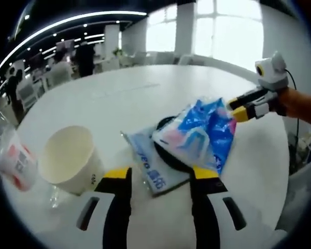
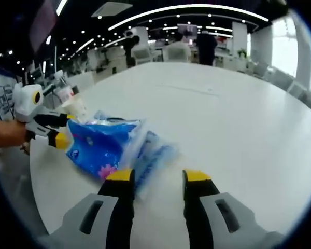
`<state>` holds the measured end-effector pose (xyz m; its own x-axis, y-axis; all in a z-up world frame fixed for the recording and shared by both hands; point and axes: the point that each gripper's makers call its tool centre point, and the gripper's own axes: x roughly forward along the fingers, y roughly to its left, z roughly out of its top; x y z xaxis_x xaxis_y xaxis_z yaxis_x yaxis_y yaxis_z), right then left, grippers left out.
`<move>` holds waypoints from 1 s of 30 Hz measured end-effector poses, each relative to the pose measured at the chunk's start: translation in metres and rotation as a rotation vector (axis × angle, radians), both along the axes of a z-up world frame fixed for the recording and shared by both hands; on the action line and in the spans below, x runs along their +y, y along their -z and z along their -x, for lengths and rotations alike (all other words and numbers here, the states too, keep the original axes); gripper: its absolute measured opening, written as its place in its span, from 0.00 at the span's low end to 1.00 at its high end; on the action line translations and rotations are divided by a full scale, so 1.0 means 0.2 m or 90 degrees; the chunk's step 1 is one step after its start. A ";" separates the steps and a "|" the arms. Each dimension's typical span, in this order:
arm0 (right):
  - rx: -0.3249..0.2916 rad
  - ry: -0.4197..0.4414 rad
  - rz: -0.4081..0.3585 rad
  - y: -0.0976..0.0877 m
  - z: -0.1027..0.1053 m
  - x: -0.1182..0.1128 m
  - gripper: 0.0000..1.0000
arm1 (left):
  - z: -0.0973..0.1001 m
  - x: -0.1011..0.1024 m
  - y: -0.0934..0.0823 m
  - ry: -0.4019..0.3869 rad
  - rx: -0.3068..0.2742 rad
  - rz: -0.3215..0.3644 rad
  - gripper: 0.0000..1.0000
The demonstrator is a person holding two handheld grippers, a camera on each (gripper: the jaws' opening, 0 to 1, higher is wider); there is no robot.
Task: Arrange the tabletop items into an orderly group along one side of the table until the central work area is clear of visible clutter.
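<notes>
A blue snack bag [image 1: 203, 132] lies on a light blue tissue pack [image 1: 154, 167] and a flat black item [image 1: 165, 153] on the white table [image 1: 145, 88]. My left gripper [image 1: 160, 176] is open, and the tissue pack's near end lies between its jaws. My right gripper [image 1: 237, 108] reaches in from the right to the bag's far corner. In the right gripper view, my right gripper [image 2: 158, 179] is open just short of the bag [image 2: 101, 145] and the tissue pack [image 2: 154, 155]. The left gripper [image 2: 65, 128] sits at the bag's left end.
A white paper cup [image 1: 70, 161] stands left of the pile, and a clear container with a red label [image 1: 15, 163] stands beyond it near the table edge. The cup [image 2: 76, 106] sits behind the left gripper. People and chairs are past the far side of the table [image 2: 223, 119].
</notes>
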<state>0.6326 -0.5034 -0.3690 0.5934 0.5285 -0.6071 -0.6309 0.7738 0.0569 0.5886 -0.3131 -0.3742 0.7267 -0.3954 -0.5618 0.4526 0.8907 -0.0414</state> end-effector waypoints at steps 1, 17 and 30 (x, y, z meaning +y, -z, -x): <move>0.000 0.001 -0.001 0.00 0.00 0.00 0.38 | 0.00 0.00 0.00 0.000 0.000 0.002 0.41; 0.004 0.017 0.013 0.01 -0.03 -0.01 0.39 | -0.05 0.00 -0.01 -0.013 -0.019 -0.004 0.45; 0.002 0.027 0.002 0.01 -0.03 0.00 0.37 | -0.07 0.00 -0.04 -0.011 -0.036 -0.004 0.45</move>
